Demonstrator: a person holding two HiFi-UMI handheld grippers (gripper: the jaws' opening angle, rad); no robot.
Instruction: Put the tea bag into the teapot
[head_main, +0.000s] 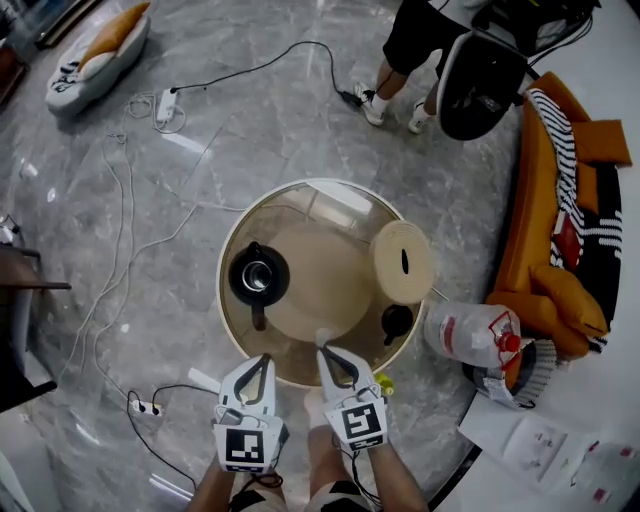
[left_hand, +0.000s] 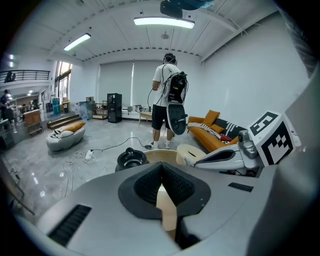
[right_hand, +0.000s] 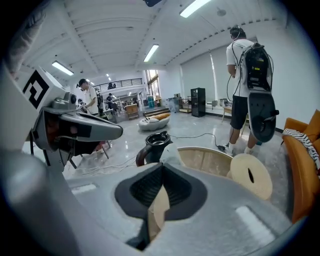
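Grey marble floor (head_main: 250, 110), round tan table (head_main: 345, 205) with black teapot (head_main: 259, 275)

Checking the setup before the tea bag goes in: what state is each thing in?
teapot: upright, lid off.
black lid: lying on the table.
right gripper: shut on the tea bag.
tea bag: pinched at the jaw tips, outside the teapot.
left gripper: shut, empty.

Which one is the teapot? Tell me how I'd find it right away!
Look at the round table in the middle of the grey floor. The teapot sits on its left side in the head view. It is big, black and open on top with a shiny inside, unlike the tan box and small black lid on the right.
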